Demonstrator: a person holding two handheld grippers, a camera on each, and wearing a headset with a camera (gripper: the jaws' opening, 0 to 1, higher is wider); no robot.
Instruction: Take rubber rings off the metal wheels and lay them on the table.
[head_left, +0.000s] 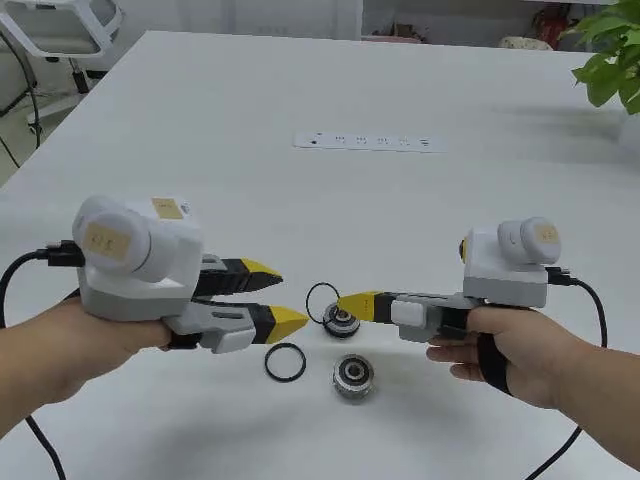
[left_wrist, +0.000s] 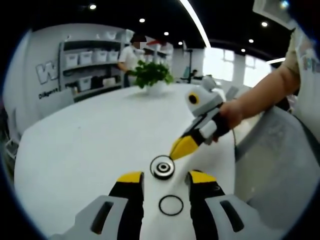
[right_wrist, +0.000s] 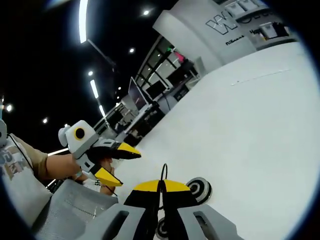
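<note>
Pinching a rubber ring (head_left: 308, 300) at its 3 o'clock edge, the right gripper (head_left: 348, 303) has its jaws clamped on it, just above a metal wheel (head_left: 341, 322). The left gripper (head_left: 283, 295), jaws apart, hovers at 9 o'clock. Bare table (head_left: 420, 220) at 12 looks the nearest spot to lay it.

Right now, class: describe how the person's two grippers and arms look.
The left gripper and right gripper have grey-and-white bodies, black jaws tipped yellow, black cables behind. Tan labels mark the left one. A black strap crosses the right hand.
</note>
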